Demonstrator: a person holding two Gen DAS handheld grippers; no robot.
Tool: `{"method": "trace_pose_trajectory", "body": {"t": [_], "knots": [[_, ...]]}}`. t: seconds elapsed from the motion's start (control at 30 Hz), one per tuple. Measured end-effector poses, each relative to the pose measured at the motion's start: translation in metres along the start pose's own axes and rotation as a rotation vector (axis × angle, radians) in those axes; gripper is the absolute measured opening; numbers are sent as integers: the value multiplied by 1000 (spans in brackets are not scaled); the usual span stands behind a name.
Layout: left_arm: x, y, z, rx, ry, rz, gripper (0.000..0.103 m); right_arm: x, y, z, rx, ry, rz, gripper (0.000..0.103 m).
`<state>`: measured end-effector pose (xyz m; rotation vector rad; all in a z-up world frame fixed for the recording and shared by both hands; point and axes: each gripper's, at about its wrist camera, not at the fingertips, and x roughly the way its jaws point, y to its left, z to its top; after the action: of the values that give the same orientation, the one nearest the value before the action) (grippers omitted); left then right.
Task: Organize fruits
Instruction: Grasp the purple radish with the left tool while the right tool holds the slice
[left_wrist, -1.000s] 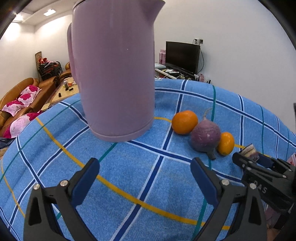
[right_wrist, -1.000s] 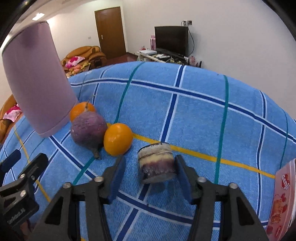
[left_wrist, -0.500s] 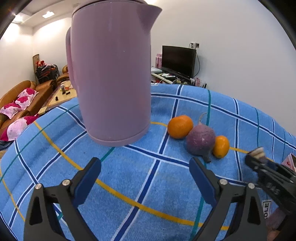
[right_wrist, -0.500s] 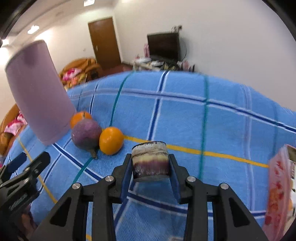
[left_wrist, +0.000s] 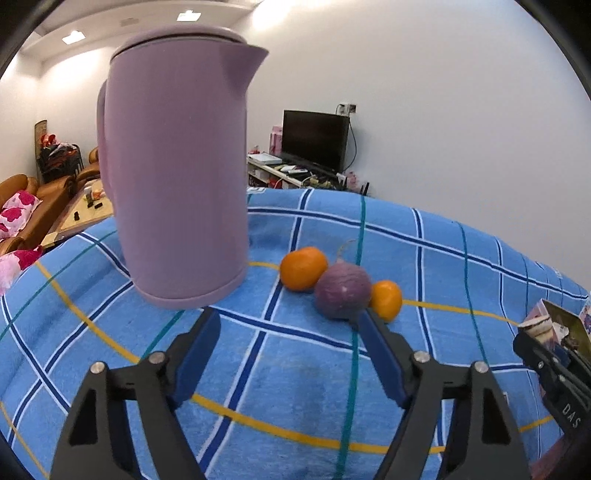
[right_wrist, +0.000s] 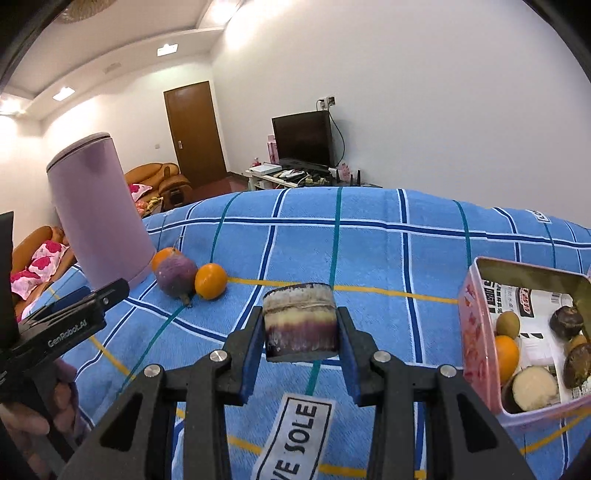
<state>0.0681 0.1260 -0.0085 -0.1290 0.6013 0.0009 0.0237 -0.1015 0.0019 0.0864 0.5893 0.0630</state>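
Currently the right claw grips a short cut chunk of purple-skinned fruit, layered cream and purple on its side, pads pressed on both flanks; the chunk is lifted clear of the blue plaid cloth covering the worktop. To its right sits an open pink box holding an orange, a greenish fruit, several dark brown pieces and a pale cut slice (exact kinds hard to tell).

Left claw: jaws closing, nothing between them, only cloth below. Ahead of it stands a lilac kettle, upright. Just right of the kettle base lie three fruits in a row: a larger orange, a round purple fruit with a stem, and a smaller orange. The purple fruit touches both oranges. The right pad tip of the left claw sits just beside the purple fruit in the left wrist view; contact cannot be told.
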Motion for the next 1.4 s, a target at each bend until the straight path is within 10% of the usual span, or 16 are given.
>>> {"method": "trace_pose_trajectory", "body": {"t": [0.8,1.4], "knots": [[96,-39,31,-195,177,97,72,4,-15,0,37,24,49,39],[85,-26,19,-275,161,-85,53,4,-16,2,41,15,41,39]]}}
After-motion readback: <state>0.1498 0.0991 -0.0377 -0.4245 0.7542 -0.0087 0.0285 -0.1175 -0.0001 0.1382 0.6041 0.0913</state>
